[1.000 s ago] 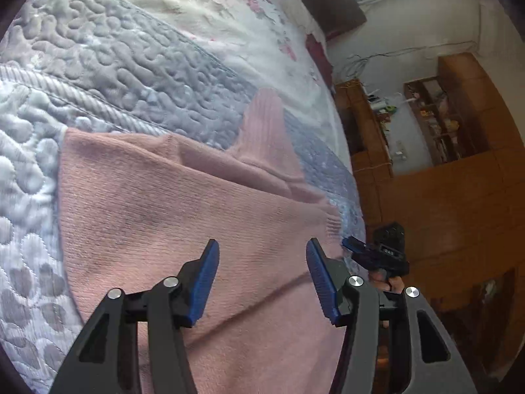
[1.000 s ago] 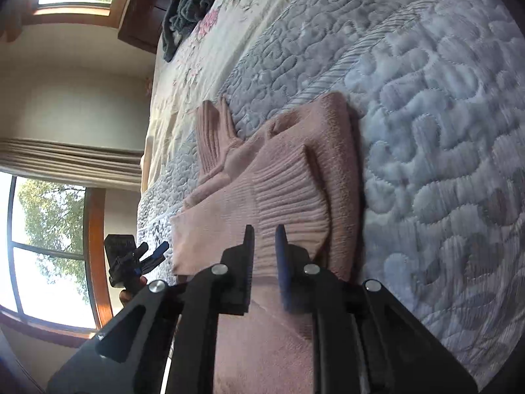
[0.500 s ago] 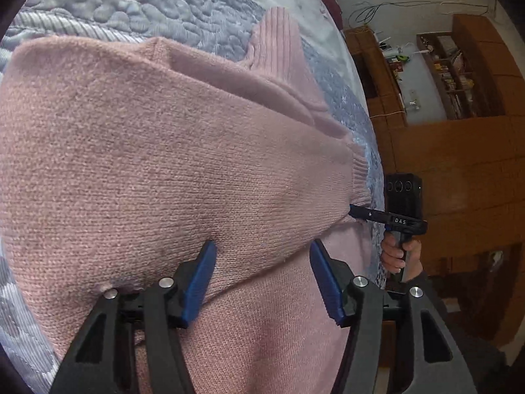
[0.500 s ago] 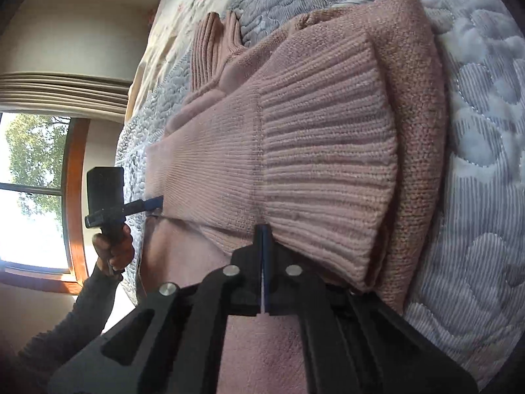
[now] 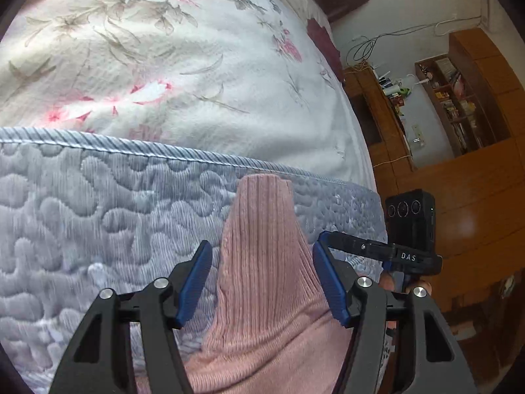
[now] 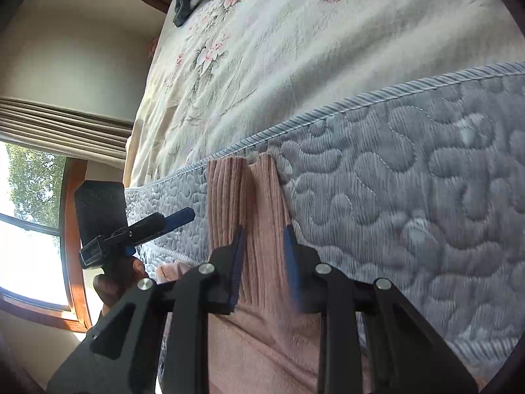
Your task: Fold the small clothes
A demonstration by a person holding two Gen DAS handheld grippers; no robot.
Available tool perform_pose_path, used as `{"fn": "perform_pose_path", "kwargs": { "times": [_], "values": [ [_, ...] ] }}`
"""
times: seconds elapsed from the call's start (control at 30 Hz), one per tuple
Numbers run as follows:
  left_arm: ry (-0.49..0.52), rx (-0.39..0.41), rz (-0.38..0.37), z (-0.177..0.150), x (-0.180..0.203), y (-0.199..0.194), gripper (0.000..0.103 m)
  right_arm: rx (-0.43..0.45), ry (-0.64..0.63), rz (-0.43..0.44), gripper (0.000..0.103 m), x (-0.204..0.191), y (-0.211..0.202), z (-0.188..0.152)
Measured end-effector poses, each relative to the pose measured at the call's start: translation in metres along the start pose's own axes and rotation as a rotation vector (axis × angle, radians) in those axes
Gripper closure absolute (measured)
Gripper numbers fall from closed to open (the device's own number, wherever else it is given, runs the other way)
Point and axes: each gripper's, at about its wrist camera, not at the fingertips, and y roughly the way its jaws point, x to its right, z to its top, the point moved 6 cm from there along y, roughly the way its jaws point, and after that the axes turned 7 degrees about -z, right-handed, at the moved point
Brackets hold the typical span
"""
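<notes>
The right gripper (image 6: 262, 259) has let go: its fingers, pinched on the pink sweater (image 5: 262, 262) half a second ago, now stand apart. The left gripper (image 5: 259, 282) stays wide. The sweater lies on the bed's grey quilt (image 5: 98, 213), probably folded over.

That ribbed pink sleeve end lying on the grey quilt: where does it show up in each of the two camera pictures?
Left wrist view: the ribbed pink cuff sits at centre, just beyond the open left gripper.
Right wrist view: the cuff sits left of centre, running back between the open right gripper fingers.
Shared landmark: the quilt's corded edge, just past the cuff's tip.
</notes>
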Motion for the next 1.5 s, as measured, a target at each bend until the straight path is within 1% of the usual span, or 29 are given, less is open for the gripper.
{"fn": "perform_pose_path", "kwargs": {
  "times": [0.1,0.13,0.2,0.27,0.3,0.33,0.37,0.4,0.47,0.5,0.53,0.57,0.6,0.63,0.67,0.73,0.8,0.87,0.9,0.93,0.97,1.0,1.03,1.07,1.1,1.2,1.33,1.4,1.5],
  "values": [
    [-0.017,-0.003,-0.031,0.005,-0.01,0.018,0.04,0.015,-0.007,-0.031,0.079,-0.002,0.026,0.015],
    [-0.013,0.002,-0.022,0.006,-0.014,0.022,0.04,0.028,-0.003,-0.036,0.079,0.001,0.031,0.016],
    [-0.021,0.027,-0.03,0.009,-0.021,0.026,0.041,0.046,0.012,-0.015,0.078,0.004,0.037,0.023],
    [-0.036,0.051,-0.056,0.013,-0.023,0.029,0.049,0.043,0.004,0.012,0.079,0.003,0.039,0.022],
    [-0.035,0.059,-0.061,0.015,-0.024,0.03,0.06,0.053,-0.023,-0.014,0.091,0.003,0.038,0.021],
    [-0.033,0.062,-0.064,0.016,-0.023,0.031,0.066,0.068,-0.045,-0.051,0.095,0.004,0.037,0.022],
    [-0.028,0.063,-0.067,0.016,-0.022,0.032,0.075,0.091,-0.038,-0.067,0.095,0.01,0.031,0.023],
    [-0.02,0.066,-0.062,0.019,-0.02,0.032,0.076,0.117,-0.014,-0.072,0.095,0.017,0.024,0.023],
    [-0.015,0.071,-0.066,0.021,-0.016,0.031,0.076,0.148,0.017,-0.053,0.095,0.025,0.011,0.022],
    [-0.015,0.072,-0.066,0.023,-0.015,0.032,0.076,0.152,0.008,-0.042,0.095,0.025,0.007,0.021],
    [-0.015,0.081,-0.056,0.025,-0.014,0.032,0.073,0.154,-0.001,-0.039,0.095,0.022,0.006,0.022],
    [-0.02,0.09,-0.051,0.028,-0.014,0.031,0.069,0.157,-0.006,-0.041,0.095,0.021,0.004,0.021],
    [-0.029,0.104,-0.05,0.029,-0.015,0.028,0.058,0.159,-0.007,-0.042,0.095,0.021,0.002,0.021],
    [-0.034,0.118,-0.045,0.031,-0.016,0.026,0.053,0.164,-0.004,-0.043,0.095,0.023,0.0,0.021],
    [-0.037,0.119,-0.044,0.033,-0.017,0.027,0.053,0.168,0.003,-0.047,0.095,0.021,0.004,0.026],
    [-0.043,0.088,-0.06,0.032,-0.017,0.033,0.052,0.171,0.011,-0.052,0.095,0.024,0.004,0.026],
    [-0.026,0.046,-0.044,0.028,-0.018,0.042,0.052,0.164,0.017,-0.058,0.095,0.028,0.006,0.024],
    [-0.011,0.024,-0.029,0.025,-0.018,0.049,0.052,0.168,0.031,-0.059,0.095,0.031,0.007,0.025],
    [-0.008,0.029,-0.02,0.026,-0.02,0.051,0.055,0.171,0.038,-0.061,0.095,0.033,0.007,0.026],
    [-0.012,0.035,-0.01,0.027,-0.022,0.052,0.061,0.174,0.046,-0.065,0.095,0.036,0.007,0.026],
    [-0.016,0.047,-0.001,0.028,-0.023,0.051,0.064,0.175,0.054,-0.071,0.096,0.038,0.007,0.027],
    [-0.023,0.059,0.002,0.03,-0.025,0.05,0.071,0.179,0.057,-0.077,0.096,0.04,0.007,0.027],
    [-0.02,0.065,0.009,0.03,-0.026,0.049,0.08,0.18,0.055,-0.08,0.096,0.039,0.007,0.026],
    [-0.005,0.065,0.026,0.029,-0.025,0.049,0.084,0.184,0.048,-0.086,0.096,0.038,0.007,0.027],
    [0.011,0.065,0.035,0.027,-0.023,0.048,0.093,0.187,0.042,-0.091,0.096,0.037,0.006,0.026],
    [0.049,0.119,0.066,0.024,-0.015,0.035,0.097,0.206,0.027,-0.09,0.096,0.03,0.001,0.026],
    [0.13,0.21,0.051,0.015,0.016,-0.001,0.098,0.259,-0.041,-0.071,0.097,0.008,-0.024,0.017],
    [0.196,0.233,0.049,0.002,0.038,-0.02,0.098,0.298,-0.096,-0.053,0.097,-0.01,-0.045,0.006],
    [0.289,0.255,0.032,-0.03,0.073,-0.053,0.098,0.339,-0.202,-0.023,0.097,-0.041,-0.077,-0.024]
  ]
}}
